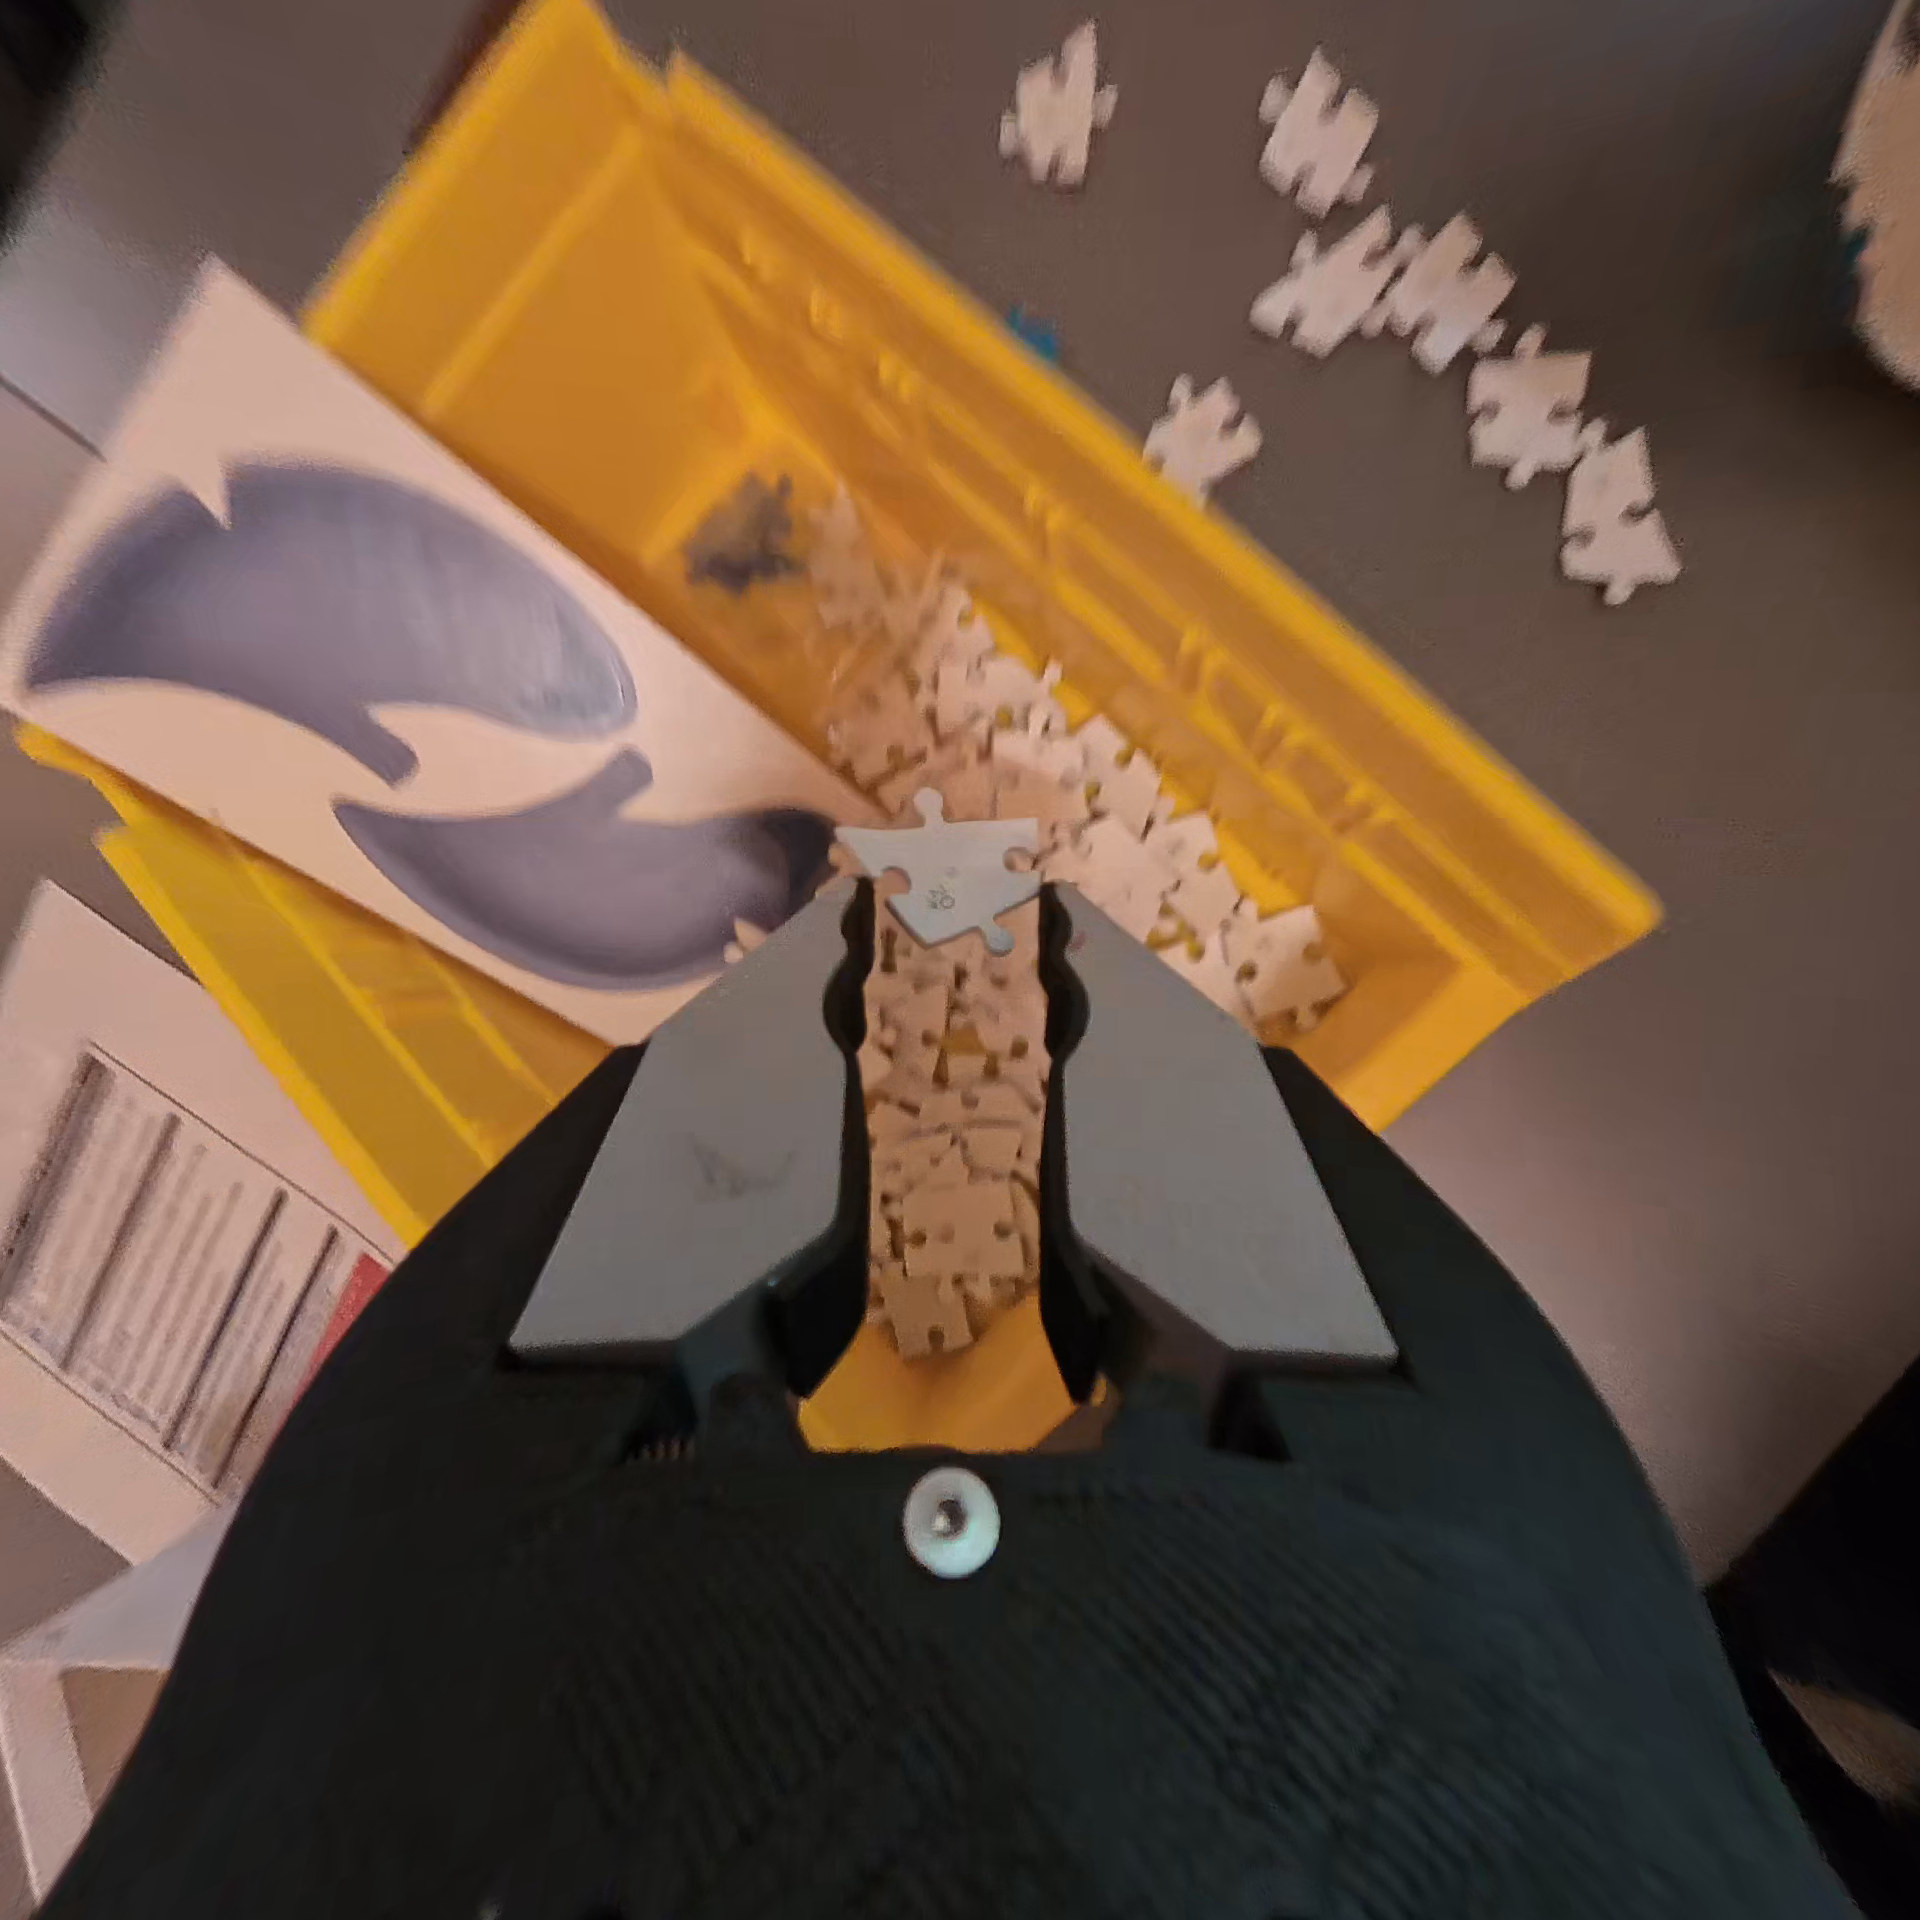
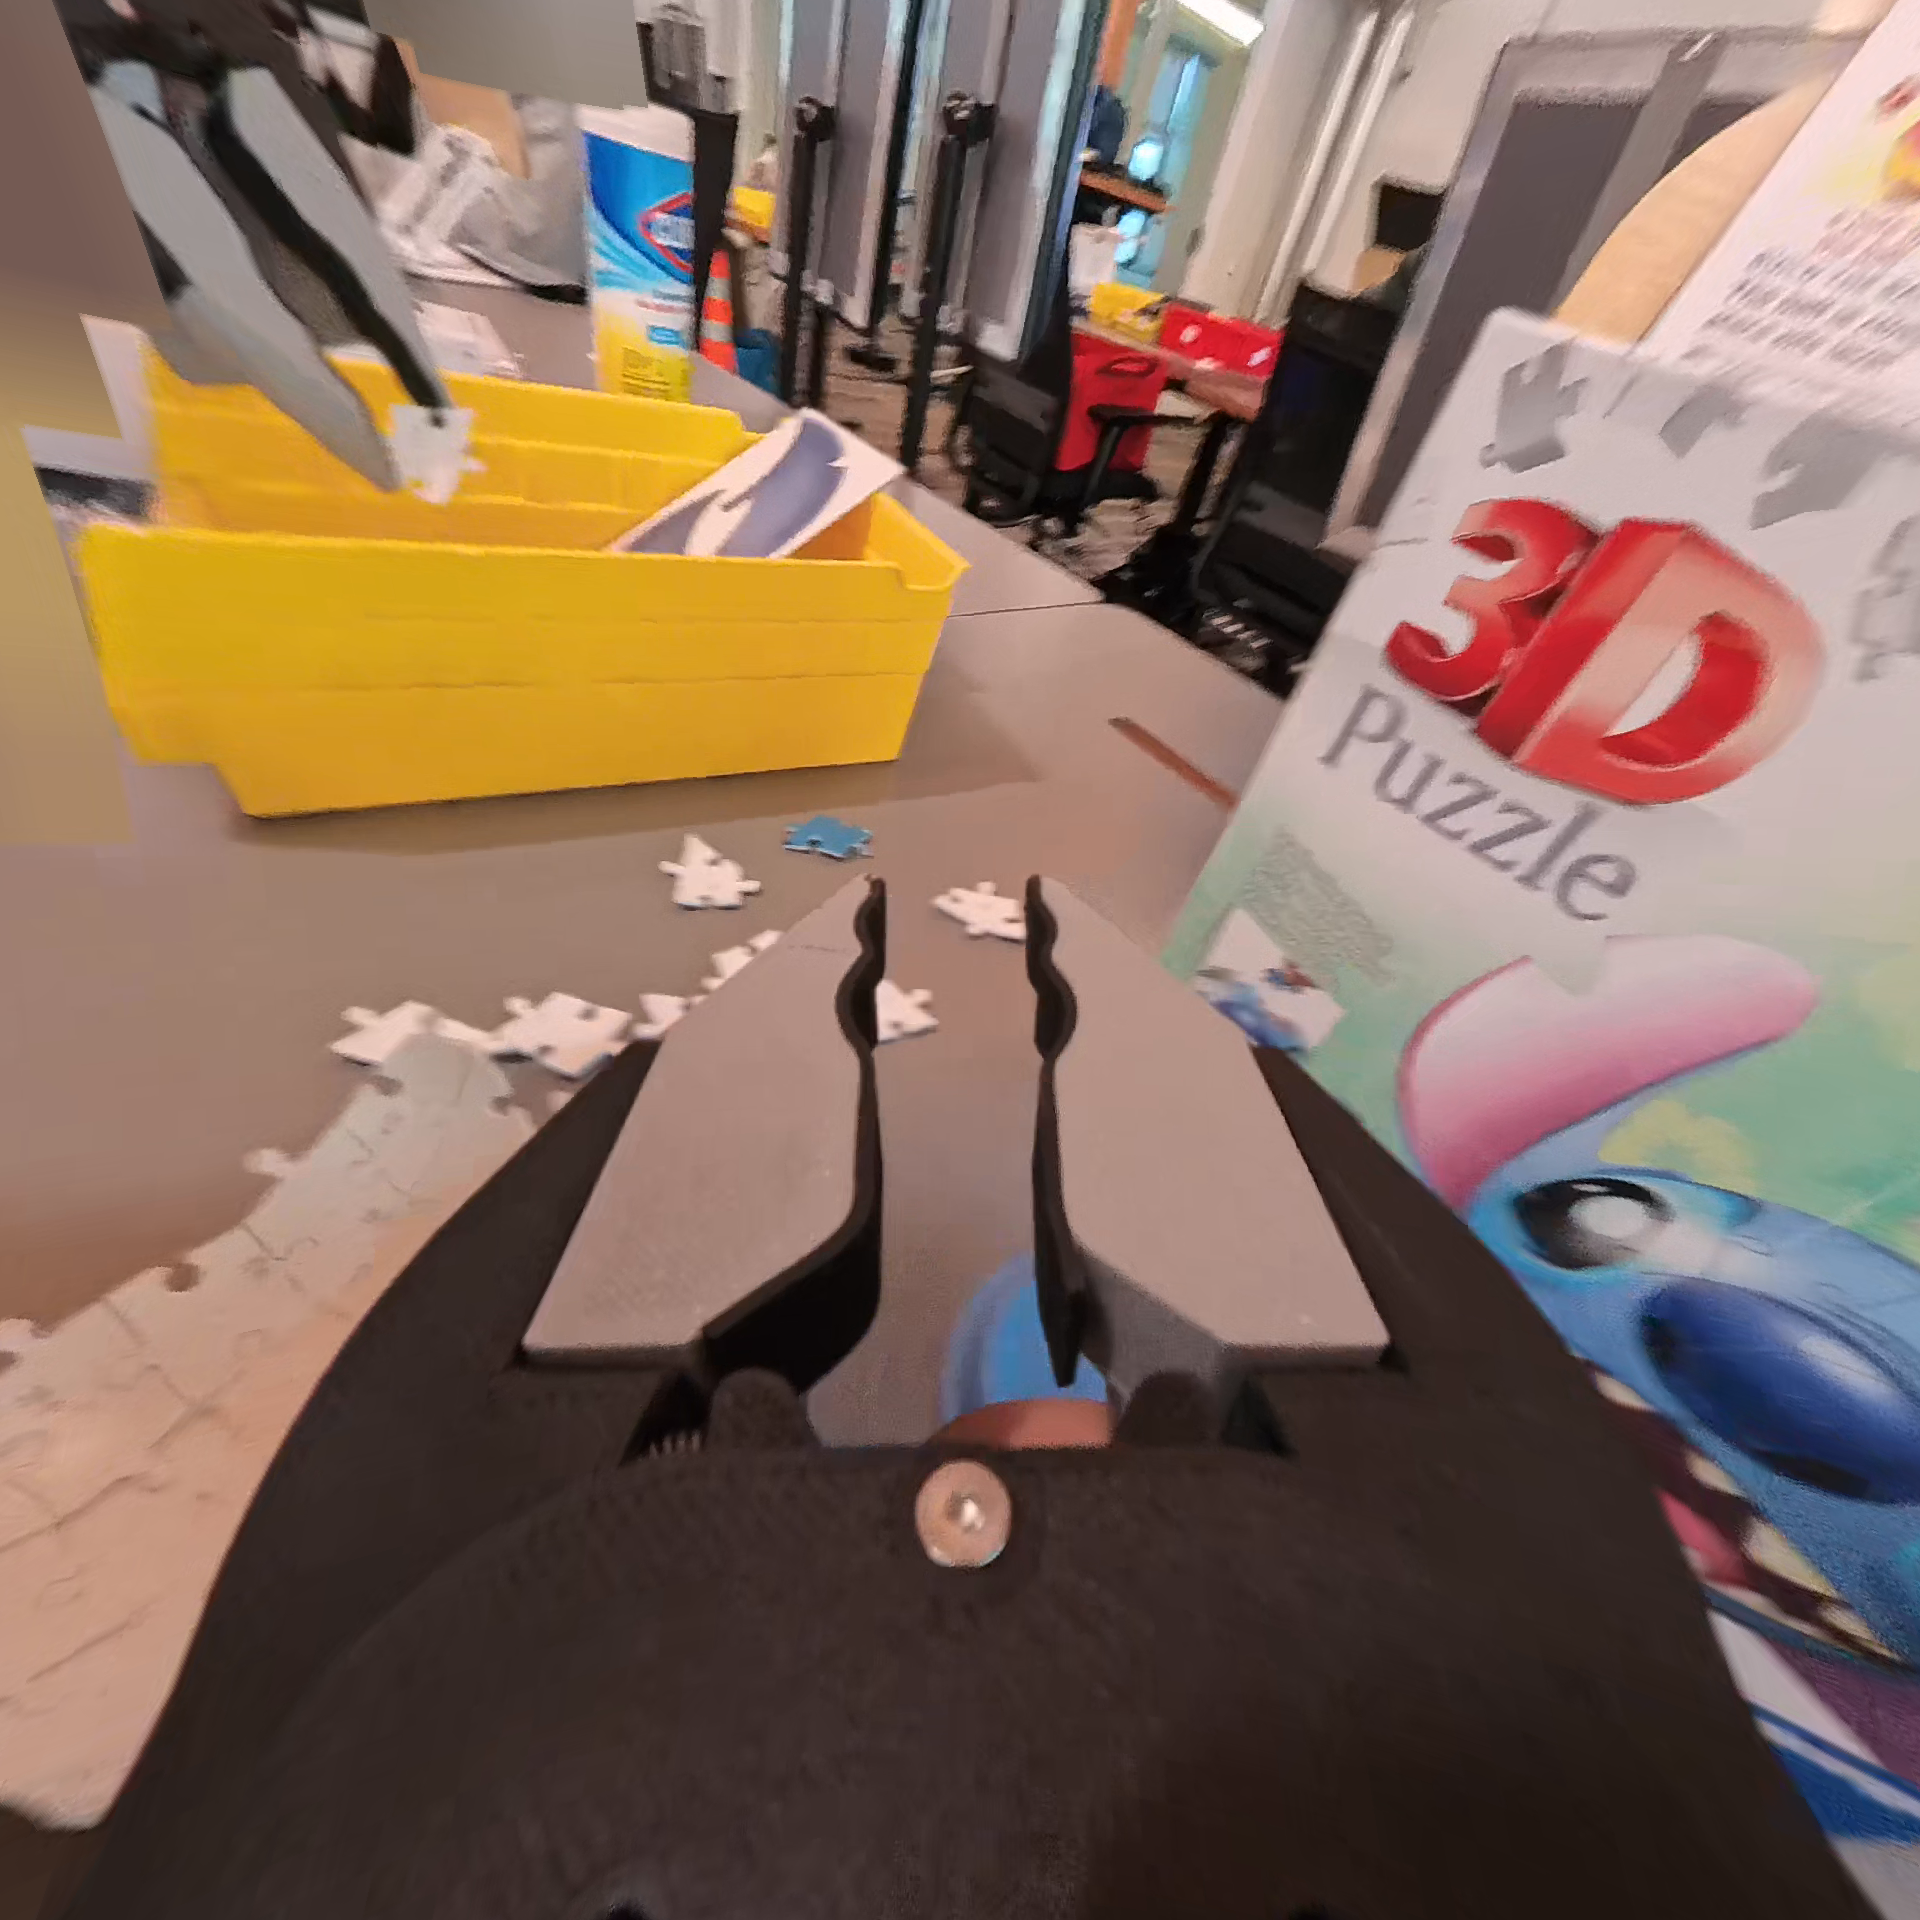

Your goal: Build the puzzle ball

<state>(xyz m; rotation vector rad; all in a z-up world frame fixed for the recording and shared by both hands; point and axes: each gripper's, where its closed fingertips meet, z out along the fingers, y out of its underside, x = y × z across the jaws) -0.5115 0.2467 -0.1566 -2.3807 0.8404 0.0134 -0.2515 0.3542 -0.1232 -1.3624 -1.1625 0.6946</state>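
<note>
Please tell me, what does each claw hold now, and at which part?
The left claw pinches one white puzzle piece by its edges at the fingertips, above the yellow bin. The right claw holds nothing.

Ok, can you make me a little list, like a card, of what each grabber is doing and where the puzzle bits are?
left gripper: shut on one puzzle piece, held above the yellow bin
right gripper: open, holding nothing, low over the table
pile of pieces: inside the yellow bin
loose pieces: scattered on the table
joined section: lying on the table, at the right gripper's left
puzzle box: standing at the right
</note>
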